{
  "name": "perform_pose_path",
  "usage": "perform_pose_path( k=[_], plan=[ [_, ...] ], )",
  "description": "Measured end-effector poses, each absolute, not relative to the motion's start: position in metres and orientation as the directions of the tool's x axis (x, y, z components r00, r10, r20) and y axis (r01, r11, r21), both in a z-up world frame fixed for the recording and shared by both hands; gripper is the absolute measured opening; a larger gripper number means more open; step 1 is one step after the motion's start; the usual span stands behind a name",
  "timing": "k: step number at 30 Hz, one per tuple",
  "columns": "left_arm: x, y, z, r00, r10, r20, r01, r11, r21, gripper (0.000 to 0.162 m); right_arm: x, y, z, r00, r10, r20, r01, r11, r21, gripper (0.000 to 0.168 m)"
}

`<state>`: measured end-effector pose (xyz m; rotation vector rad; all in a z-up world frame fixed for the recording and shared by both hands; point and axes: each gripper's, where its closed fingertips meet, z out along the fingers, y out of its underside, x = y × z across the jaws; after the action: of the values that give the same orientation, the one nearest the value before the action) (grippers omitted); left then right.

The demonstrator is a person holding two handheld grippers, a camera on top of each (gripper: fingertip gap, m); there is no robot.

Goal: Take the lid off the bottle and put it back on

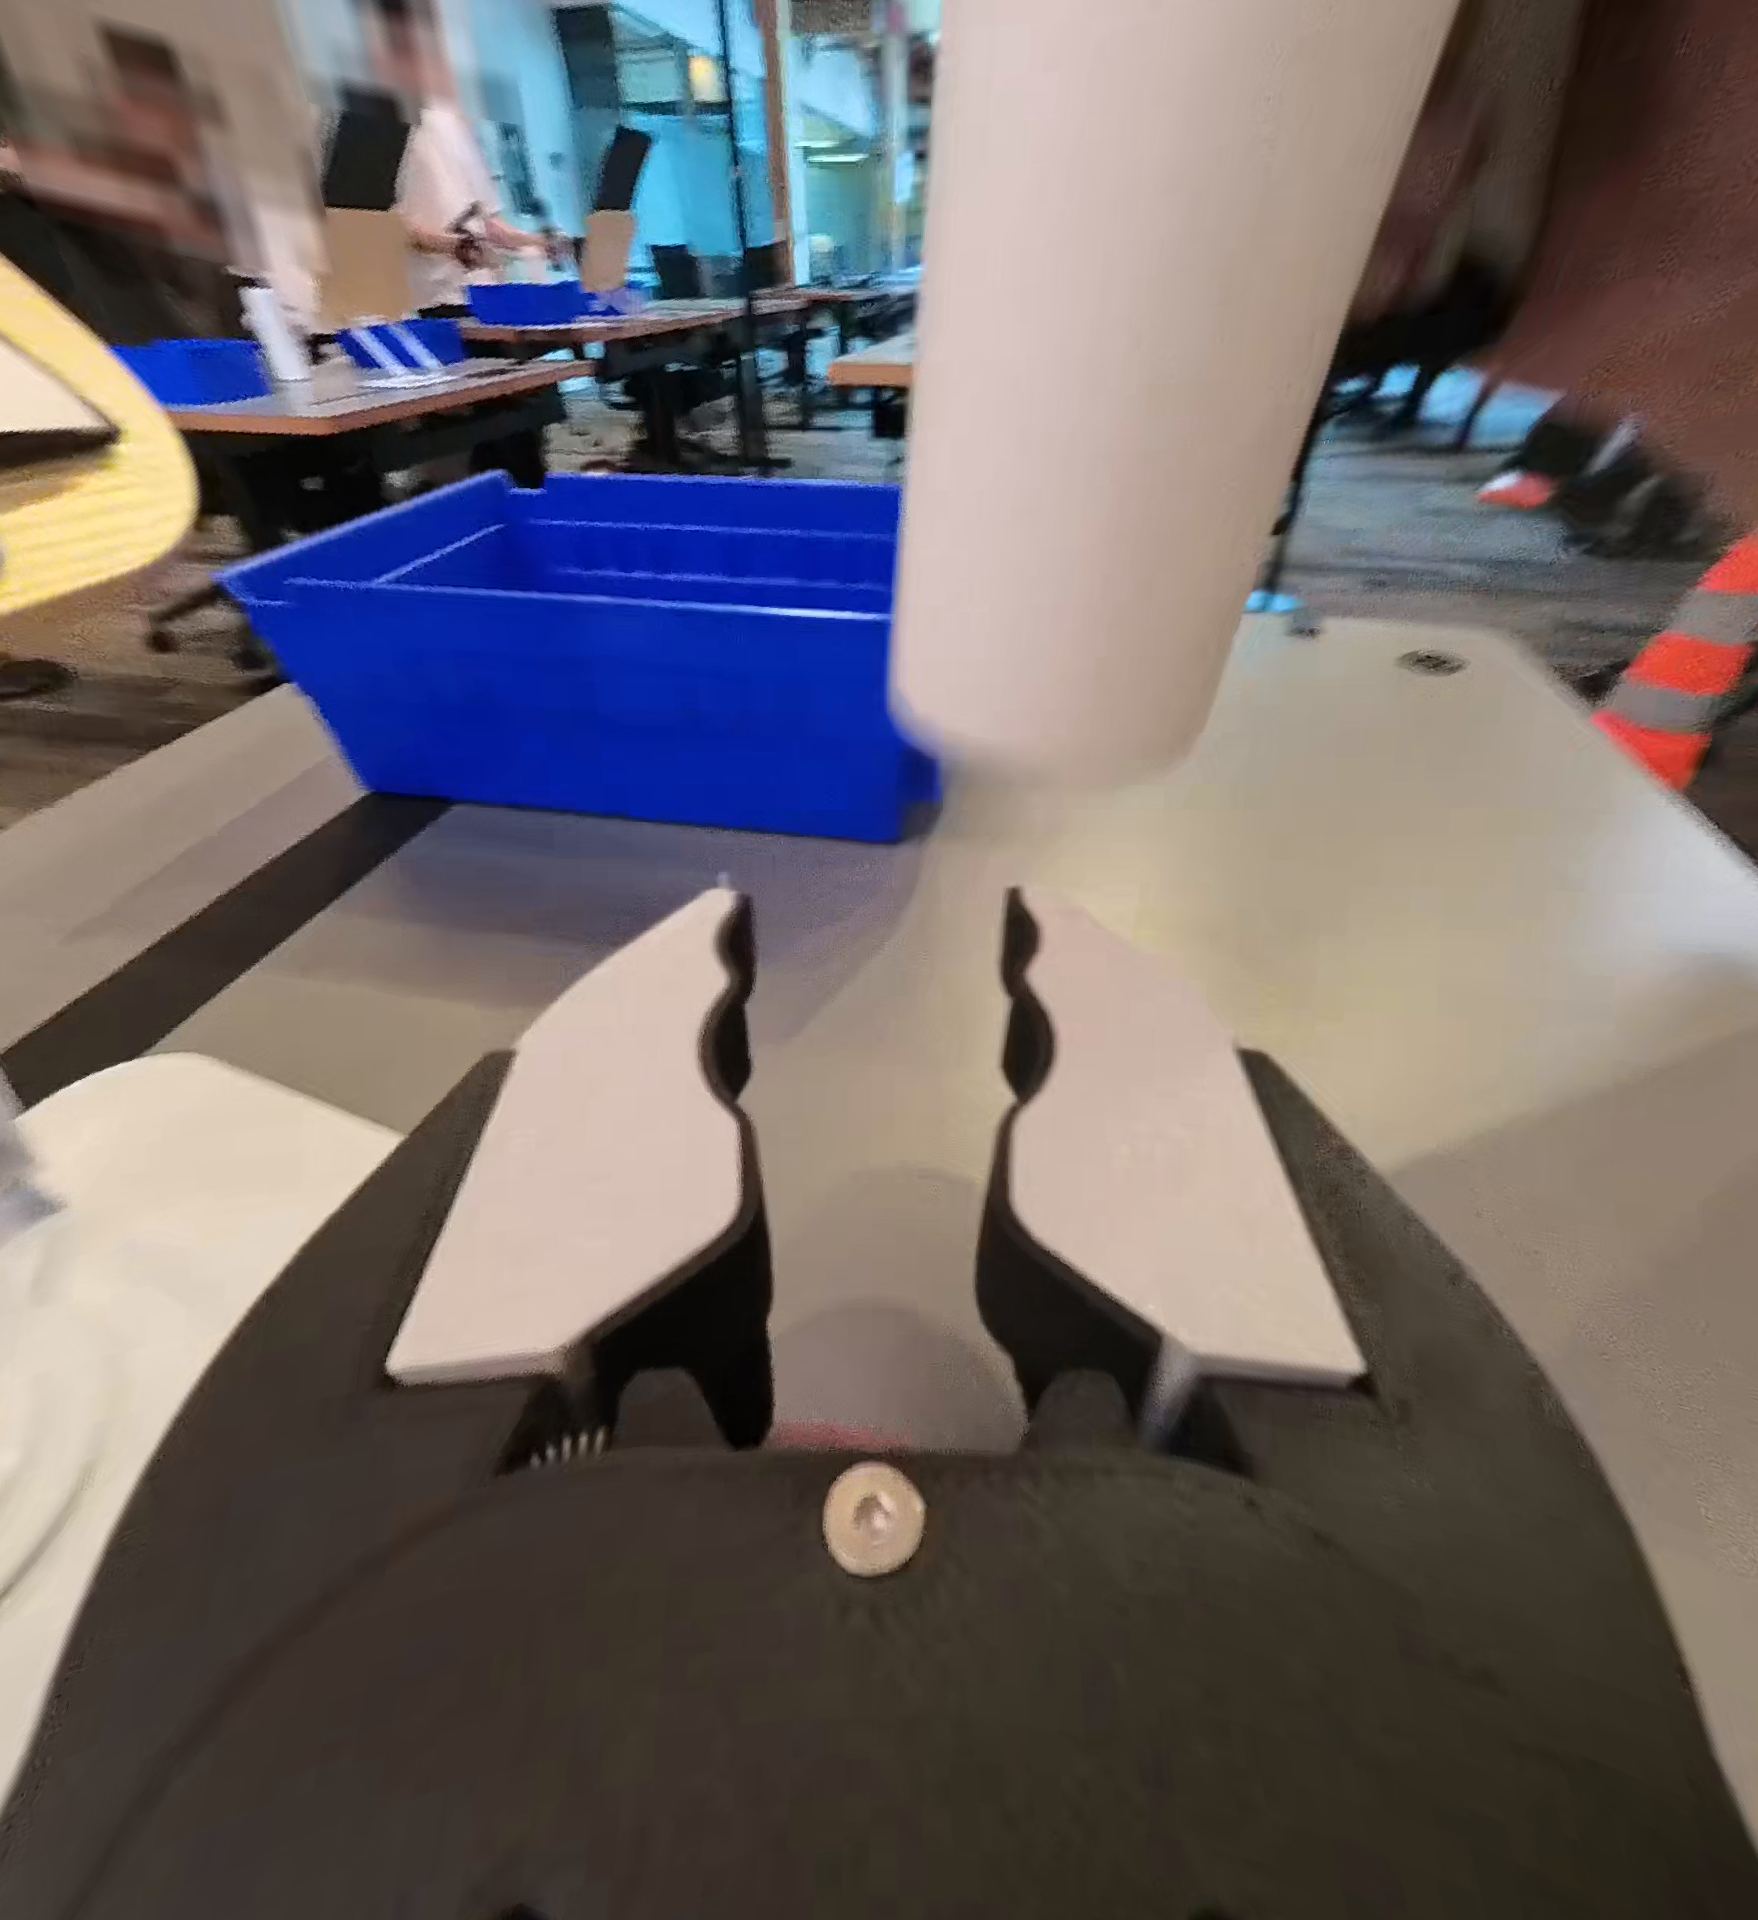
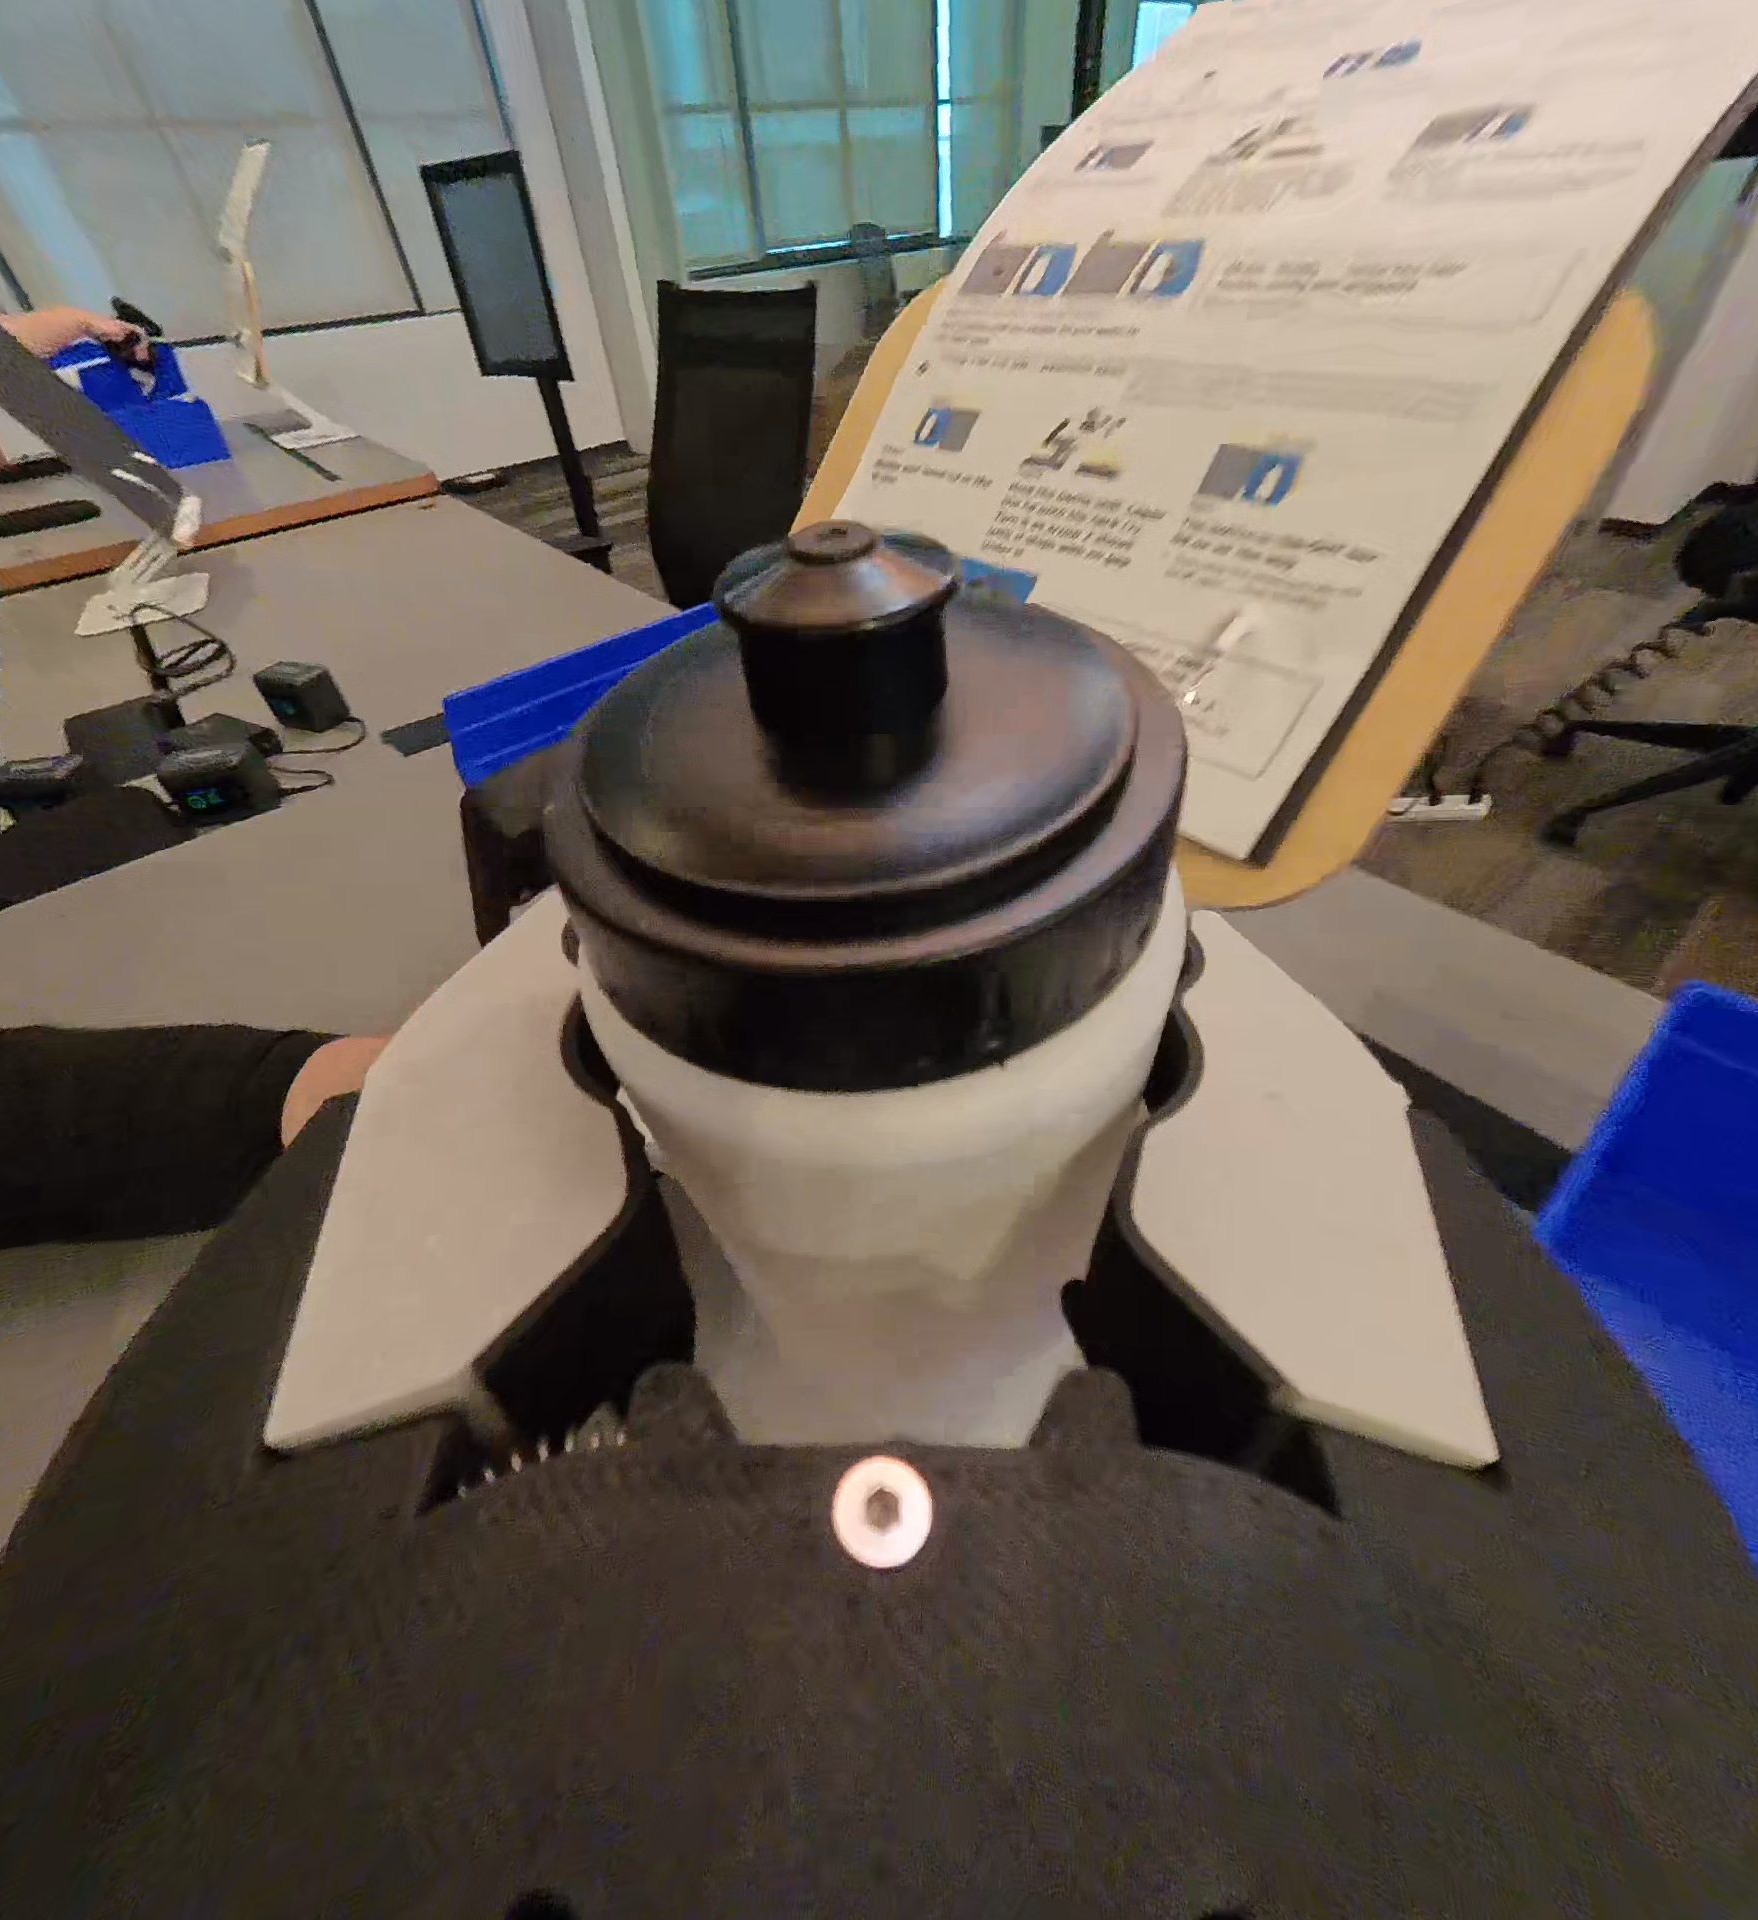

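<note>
White plastic, black cap: the bottle [image 2: 885, 1174] sits between your right gripper's [image 2: 880, 997] fingers [image 2: 480, 1174], which pinch it at the neck just under the lid [image 2: 854, 831]. That lid is on the bottle, its black spout [image 2: 839, 644] pointing away from the camera. In your left wrist view the bottle [image 1: 1124, 364] shows as a pale, blurred body tilted over the table [image 1: 1426, 935], its lower end just above the surface.

Your left gripper [image 1: 875, 935] is spread apart and holds nothing; it hovers near the bottle's base, short of touching it. Beyond the bottle, to its left in that view, a blue bin [image 1: 594, 665] stands on the table. In the right wrist view a blue bin [image 2: 1706, 1226] shows to the right of the bottle, and another blue edge [image 2: 563, 686] peeks out behind the lid. A tilted instruction board [image 2: 1270, 416] stands behind the bottle to the right. Left of the bottle, a black sleeve [image 2: 96, 1132] reaches in, and small chargers [image 2: 210, 790] lie on the table farther off.
</note>
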<state>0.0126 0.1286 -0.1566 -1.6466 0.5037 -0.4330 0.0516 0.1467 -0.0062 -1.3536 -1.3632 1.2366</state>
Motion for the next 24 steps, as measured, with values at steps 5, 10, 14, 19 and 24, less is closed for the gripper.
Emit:
perform_pose_path(
  k=[5, 10, 14, 19, 24],
  plan=[
    [-0.004, 0.139, -0.169, 0.887, -0.461, -0.025, -0.089, -0.119, -0.989, 0.011, 0.076, 0.232, 0.054, 0.132, 0.991, 0.000, 0.243, -0.033, -0.970, 0.101],
    [-0.010, 0.143, -0.174, 0.897, -0.442, -0.010, -0.076, -0.132, -0.988, 0.008, 0.072, 0.312, 0.042, 0.263, 0.964, -0.032, 0.401, -0.140, -0.905, 0.101],
    [-0.007, 0.142, -0.175, 0.893, -0.450, -0.027, -0.096, -0.131, -0.987, 0.011, 0.062, 0.360, -0.008, 0.341, 0.938, -0.058, 0.562, -0.253, -0.787, 0.101],
    [-0.006, 0.142, -0.175, 0.889, -0.458, -0.030, -0.102, -0.134, -0.986, 0.014, 0.053, 0.393, -0.087, 0.405, 0.895, -0.185, 0.673, -0.429, -0.602, 0.101],
    [-0.006, 0.143, -0.176, 0.885, -0.465, -0.019, -0.094, -0.139, -0.986, 0.017, 0.051, 0.410, -0.147, 0.452, 0.853, -0.262, 0.725, -0.522, -0.448, 0.101]
  ],
)
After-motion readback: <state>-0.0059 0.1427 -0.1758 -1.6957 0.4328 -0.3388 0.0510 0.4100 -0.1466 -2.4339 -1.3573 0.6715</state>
